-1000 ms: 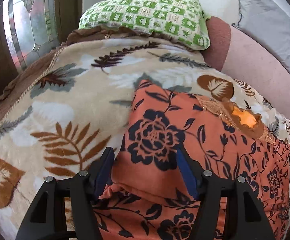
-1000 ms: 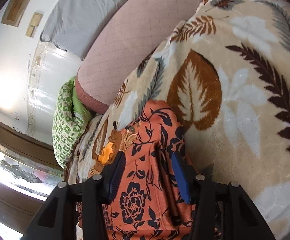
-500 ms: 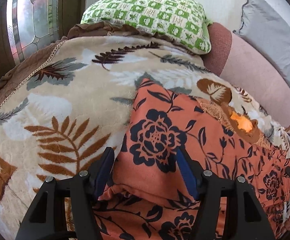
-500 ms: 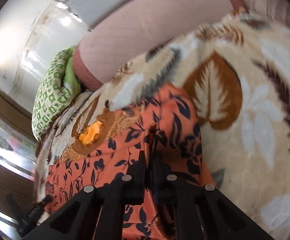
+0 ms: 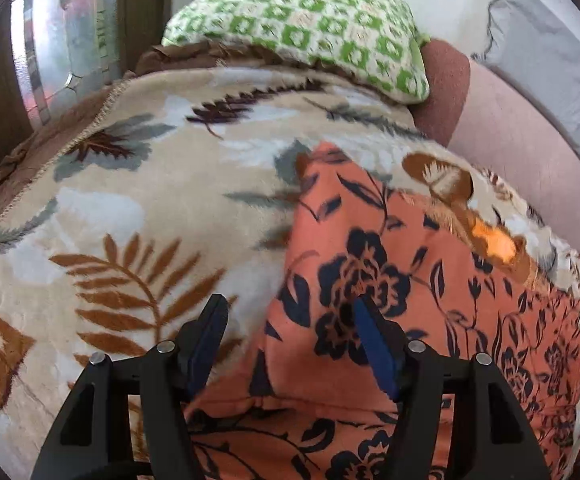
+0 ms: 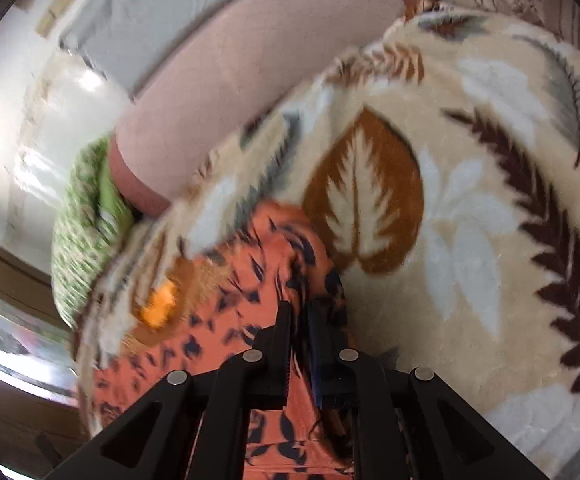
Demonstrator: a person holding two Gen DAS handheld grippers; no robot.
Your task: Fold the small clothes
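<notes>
A leaf-print blanket [image 5: 138, 216] covered the bed, a green checked pillow [image 5: 302, 32] at its far end, and the orange floral garment [image 5: 418, 280] lay spread across the blanket. My left fingers [image 5: 290, 344] stood wide apart over the garment's near edge. My right fingers [image 6: 298, 344] were pinched narrow on a fold of the same cloth.

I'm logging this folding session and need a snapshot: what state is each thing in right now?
Left gripper: open, fingers astride the garment's near edge, not clamped.
Right gripper: shut on the garment's edge.
Orange floral garment: spread on the blanket, near edge doubled over.
Leaf-print blanket: laid out flat under the garment.
Green checked pillow: resting at the blanket's far end.
</notes>
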